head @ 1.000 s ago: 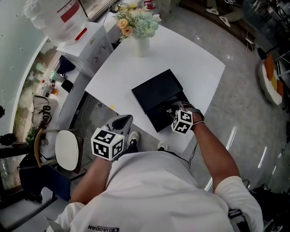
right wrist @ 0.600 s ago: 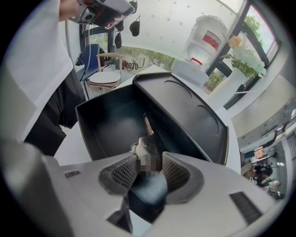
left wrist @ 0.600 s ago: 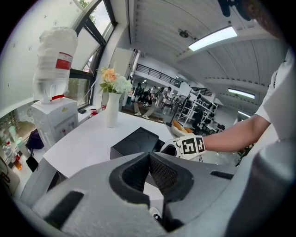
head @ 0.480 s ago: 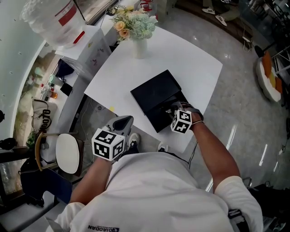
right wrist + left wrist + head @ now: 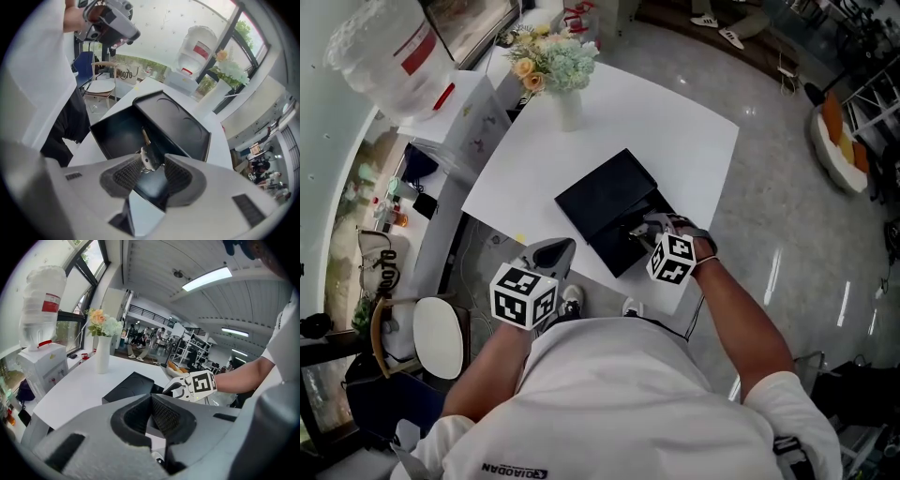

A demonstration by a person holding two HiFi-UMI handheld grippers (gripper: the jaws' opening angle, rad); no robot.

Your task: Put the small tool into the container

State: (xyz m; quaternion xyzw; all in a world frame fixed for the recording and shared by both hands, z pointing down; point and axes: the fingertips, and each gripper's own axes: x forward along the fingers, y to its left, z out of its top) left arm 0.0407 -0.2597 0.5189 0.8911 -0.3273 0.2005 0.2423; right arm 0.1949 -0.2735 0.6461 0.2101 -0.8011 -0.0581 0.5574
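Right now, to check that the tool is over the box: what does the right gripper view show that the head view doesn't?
Only the right gripper view: the small tool between the right gripper's jaws, above the container's open inside. Only the head view: the left gripper, held back by the table's near edge. Both: the black container and the flower vase.

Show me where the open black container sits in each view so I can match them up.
Head view: black container at centre, on the white table's near side, right hand-held gripper at its open half.
Left gripper view: black container at centre, just above the jaws.
Right gripper view: black container fills the centre, open, behind the small tool in the jaws.
Shared landmark: the white flower vase.
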